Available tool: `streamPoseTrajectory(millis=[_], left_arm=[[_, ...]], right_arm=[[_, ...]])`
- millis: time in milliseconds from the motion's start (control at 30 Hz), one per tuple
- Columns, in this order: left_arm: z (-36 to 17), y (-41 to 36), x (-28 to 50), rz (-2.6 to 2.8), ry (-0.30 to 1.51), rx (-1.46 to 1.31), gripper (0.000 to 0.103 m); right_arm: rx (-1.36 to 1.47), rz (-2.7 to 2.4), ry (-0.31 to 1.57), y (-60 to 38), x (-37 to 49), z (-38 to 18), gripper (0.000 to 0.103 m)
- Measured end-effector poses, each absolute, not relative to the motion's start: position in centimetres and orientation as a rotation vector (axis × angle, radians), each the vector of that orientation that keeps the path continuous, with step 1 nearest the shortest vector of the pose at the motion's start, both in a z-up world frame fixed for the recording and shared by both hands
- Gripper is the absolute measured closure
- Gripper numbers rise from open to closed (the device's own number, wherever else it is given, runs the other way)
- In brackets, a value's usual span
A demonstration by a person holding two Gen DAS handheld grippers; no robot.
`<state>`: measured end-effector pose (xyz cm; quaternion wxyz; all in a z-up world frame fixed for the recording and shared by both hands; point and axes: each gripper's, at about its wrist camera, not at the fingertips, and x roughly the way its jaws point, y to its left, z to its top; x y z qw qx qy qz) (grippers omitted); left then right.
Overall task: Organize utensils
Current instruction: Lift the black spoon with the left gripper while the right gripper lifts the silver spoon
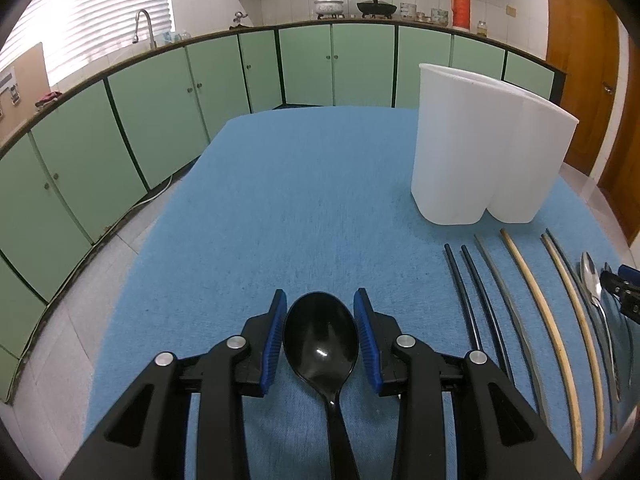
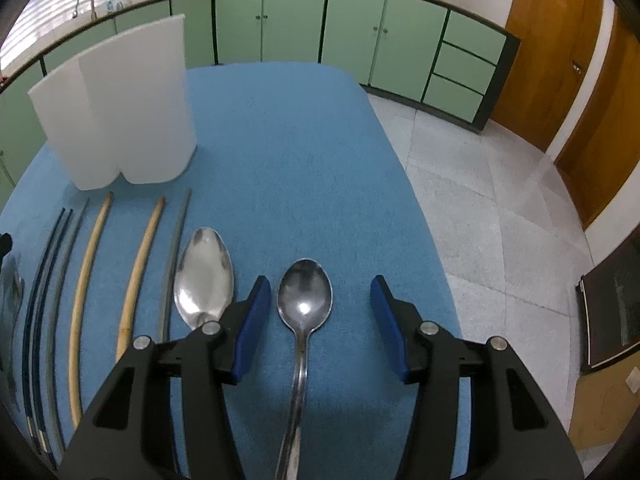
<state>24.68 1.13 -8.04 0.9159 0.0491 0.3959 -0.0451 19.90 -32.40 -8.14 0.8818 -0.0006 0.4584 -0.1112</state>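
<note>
A black plastic spoon (image 1: 320,336) sits bowl-forward between the blue pads of my left gripper (image 1: 320,293), which is shut on the sides of its bowl. My right gripper (image 2: 320,280) is open around a small steel spoon (image 2: 305,294) lying on the blue cloth, with a gap on each side. A larger steel spoon (image 2: 204,276) lies just left of it. Several chopsticks (image 2: 86,280), dark, grey and wooden, lie side by side further left. A white two-compartment holder (image 2: 120,112) stands upright beyond them, also in the left wrist view as the holder (image 1: 488,144).
The blue cloth (image 1: 300,200) covers the table, whose edges drop to a tiled floor (image 2: 500,200) on both sides. Green cabinets (image 1: 160,92) with a worktop line the far wall, and a wooden door (image 2: 560,60) stands at the right.
</note>
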Motion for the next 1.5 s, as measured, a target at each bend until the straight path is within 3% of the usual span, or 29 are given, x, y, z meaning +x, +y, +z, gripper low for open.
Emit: streamPoseTrajectory(millis=[100,167,333,833,1267,1500], left_arm=[[-8.0,1.2,24.7,-0.09,0.816,0.1,0.069],[-7.9,1.2,24.7,-0.088,0.813,0.099,0.069],[-7.3,1.3,24.3,-0.1,0.794,0.095,0.069],[-2.6,2.7,21.4,-0.152,0.579,0.004,0.069],[-0.2,2.1,20.9,-0.167,0.495,-0.008,0.069],[4.1,0.8,22.3,-0.216,0.374,-0.019,0.069]], right_arm=[[0.003,-0.222,0.961,-32.5,20.3,-8.1,0.055],[0.021,-0.189,0.97,-32.4,20.3,-8.0,0.076],[0.033,-0.168,0.962,-32.0,19.4,-7.6,0.075],[0.064,-0.035,0.64,-31.5,13.2,0.4,0.076],[0.039,0.001,0.535,-31.5,12.7,4.0,0.076],[0.027,0.036,0.43,-30.9,14.3,8.5,0.076]])
